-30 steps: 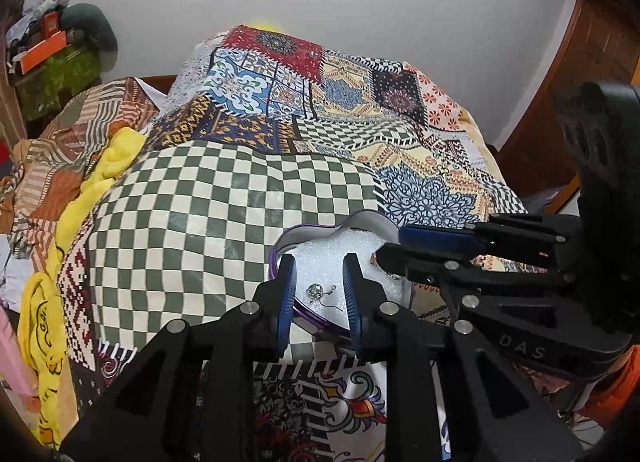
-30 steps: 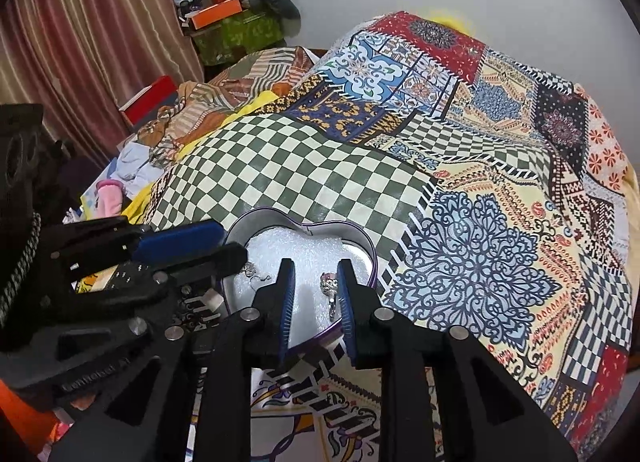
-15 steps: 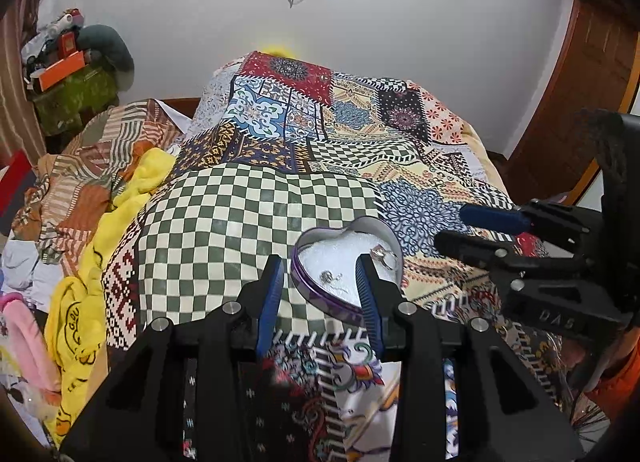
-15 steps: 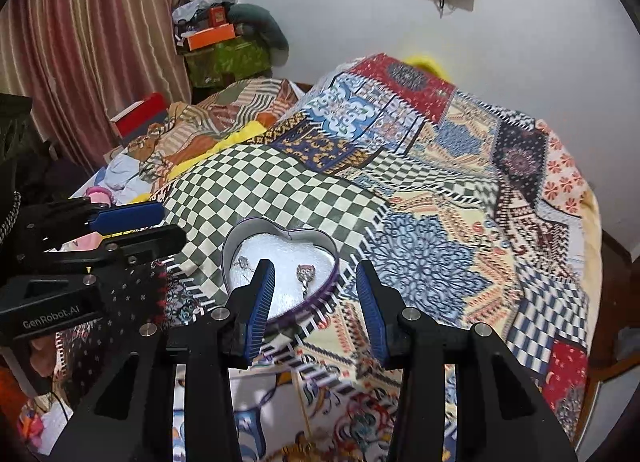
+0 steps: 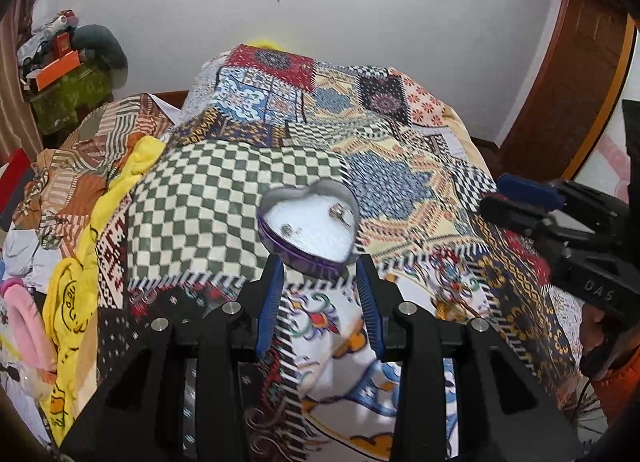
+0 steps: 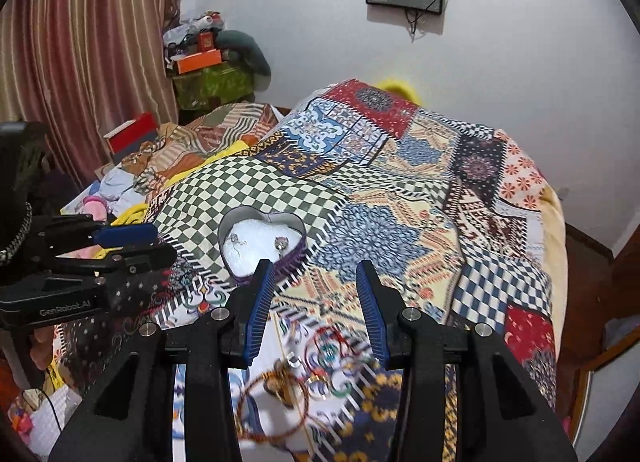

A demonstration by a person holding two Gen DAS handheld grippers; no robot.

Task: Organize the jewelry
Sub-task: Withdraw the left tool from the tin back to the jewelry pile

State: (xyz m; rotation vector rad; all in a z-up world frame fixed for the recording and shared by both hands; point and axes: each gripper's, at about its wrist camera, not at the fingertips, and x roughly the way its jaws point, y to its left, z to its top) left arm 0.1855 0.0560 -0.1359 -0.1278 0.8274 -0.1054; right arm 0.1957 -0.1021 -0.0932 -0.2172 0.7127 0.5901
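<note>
A bed fills both views, covered by a patchwork bedspread of checks, florals and geometric blocks, with a green-and-cream checkered panel at its middle. On the edge of that panel, near the foot of the bed, sits an open heart-shaped tin: silvery inside walls, a purple outer rim, and a white sparkly lining. Two small silver earrings lie on the lining, well apart, one toward the left lobe and one toward the right. The left gripper hovers just short of the tin with its blue-padded jaws moderately apart and nothing between them. The right gripper hangs beside the tin, jaws likewise parted and empty. Below it, loose bangles and small rings lie blurred on the bedspread.
</note>
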